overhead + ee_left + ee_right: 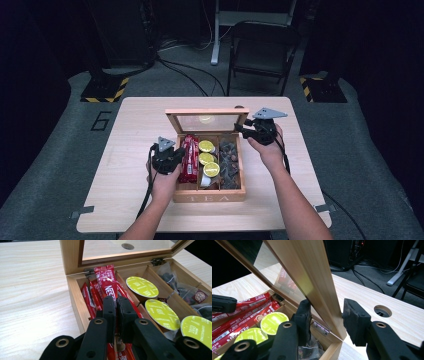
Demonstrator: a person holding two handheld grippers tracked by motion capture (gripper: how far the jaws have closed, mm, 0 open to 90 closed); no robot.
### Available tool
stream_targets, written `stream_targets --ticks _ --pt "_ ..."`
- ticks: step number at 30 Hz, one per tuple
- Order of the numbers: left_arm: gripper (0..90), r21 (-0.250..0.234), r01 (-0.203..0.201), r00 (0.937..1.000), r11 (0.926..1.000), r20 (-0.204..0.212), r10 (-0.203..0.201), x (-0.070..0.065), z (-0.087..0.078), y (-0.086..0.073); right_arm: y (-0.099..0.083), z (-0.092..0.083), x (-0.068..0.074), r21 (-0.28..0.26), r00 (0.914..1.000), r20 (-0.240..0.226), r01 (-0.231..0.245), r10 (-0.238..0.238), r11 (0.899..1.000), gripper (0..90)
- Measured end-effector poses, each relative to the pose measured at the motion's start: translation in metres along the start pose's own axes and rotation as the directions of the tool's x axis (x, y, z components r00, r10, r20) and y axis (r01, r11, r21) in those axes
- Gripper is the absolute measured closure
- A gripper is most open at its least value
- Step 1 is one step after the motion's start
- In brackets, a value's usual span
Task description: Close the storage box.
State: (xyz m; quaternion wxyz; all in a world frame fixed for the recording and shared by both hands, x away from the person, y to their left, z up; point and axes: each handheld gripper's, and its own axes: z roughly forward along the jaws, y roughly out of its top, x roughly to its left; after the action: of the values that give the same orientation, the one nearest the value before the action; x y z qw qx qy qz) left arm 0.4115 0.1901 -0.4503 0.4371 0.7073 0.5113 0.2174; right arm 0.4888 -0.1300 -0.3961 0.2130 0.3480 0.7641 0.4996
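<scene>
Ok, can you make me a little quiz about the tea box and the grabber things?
1. True or false: the left gripper is pinching a red coffee stick.
2. What sits in the middle compartment of the wooden box? A) green-topped capsules B) spoons C) sugar cubes
3. Fill in: the right gripper has its jaws on either side of the box's open ____.

Key:
1. True. Its jaws are shut on one red stick, which stands higher than the others in the left compartment.
2. A. Three green-topped capsules lie in a row there.
3. Lid. The lid stands upright, and whether both pads press on it is hard to tell.
</scene>
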Motion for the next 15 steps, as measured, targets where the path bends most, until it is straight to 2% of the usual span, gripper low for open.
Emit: stream_targets --ticks 10,15 --pt "85.6 -0.011 0.021 0.9997 0.9997 0.013 -0.021 0.001 -0.009 0.003 0.0 0.0 0.0 0.003 1.0 0.0 0.003 -0.003 1.0 58.4" --pt "85.6 -0.004 0.012 0.9999 0.9999 0.003 -0.012 0.004 -0.016 0.003 0.0 0.0 0.002 0.008 0.9999 0.003 0.013 -0.013 1.0 58.3"
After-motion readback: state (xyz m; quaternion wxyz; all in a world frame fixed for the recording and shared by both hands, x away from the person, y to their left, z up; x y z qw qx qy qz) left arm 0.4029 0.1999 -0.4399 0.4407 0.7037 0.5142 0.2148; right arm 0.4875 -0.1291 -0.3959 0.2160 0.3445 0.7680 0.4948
